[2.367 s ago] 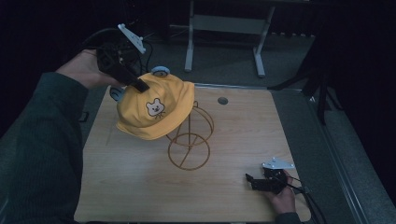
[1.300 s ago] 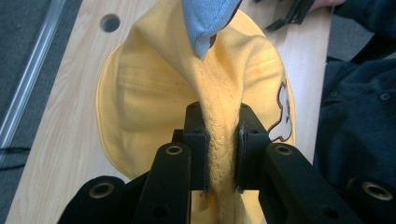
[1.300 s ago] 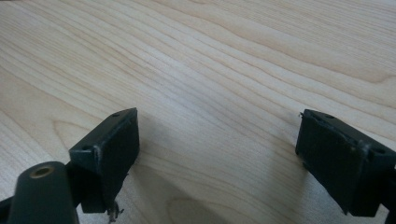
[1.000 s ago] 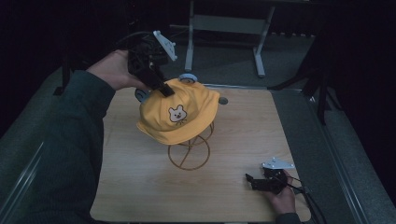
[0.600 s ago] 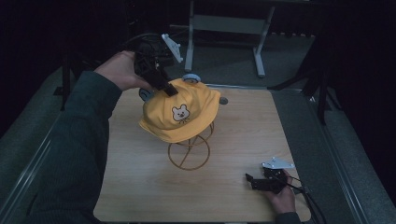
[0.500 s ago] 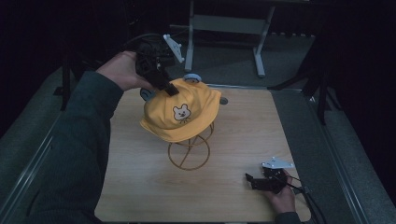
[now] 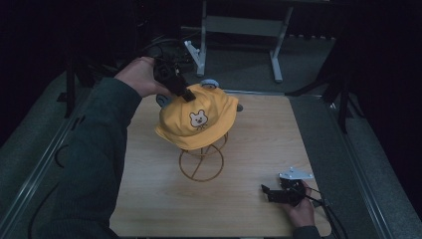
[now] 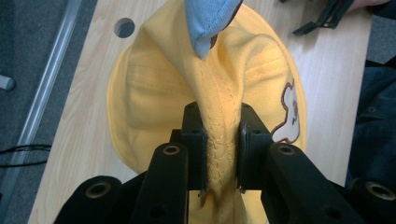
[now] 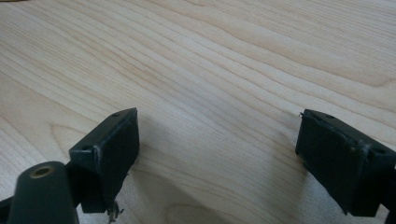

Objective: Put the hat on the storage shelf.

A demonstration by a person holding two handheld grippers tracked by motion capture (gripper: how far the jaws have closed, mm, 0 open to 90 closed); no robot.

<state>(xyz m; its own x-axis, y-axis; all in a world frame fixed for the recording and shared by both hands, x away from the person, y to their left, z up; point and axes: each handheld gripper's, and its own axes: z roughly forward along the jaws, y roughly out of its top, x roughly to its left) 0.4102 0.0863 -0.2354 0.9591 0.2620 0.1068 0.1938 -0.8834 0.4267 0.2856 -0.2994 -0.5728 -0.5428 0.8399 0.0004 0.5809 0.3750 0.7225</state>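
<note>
A yellow cap (image 7: 196, 117) with a bear patch and blue ears rests over the top of a gold wire stand (image 7: 201, 162) in the middle of the wooden table (image 7: 259, 144). My left gripper (image 7: 185, 93) is shut on a pinched fold of the cap's crown at its back left. In the left gripper view the yellow cap (image 8: 215, 93) bunches up between the pads (image 8: 196, 140), with a blue ear (image 8: 208, 21) above. My right gripper (image 7: 267, 191) lies low at the table's front right, open over bare wood, its pads (image 9: 116, 140) wide apart.
A round hole (image 8: 124, 27) is cut in the tabletop near the far edge. Metal desk legs (image 7: 204, 37) stand on the grey floor behind the table. A rail (image 7: 45, 154) runs along the left side. Cables trail from both grippers.
My left gripper has carried the cap rightward from the table's left side and lowered it over the wire stand. The right gripper has stayed put.
</note>
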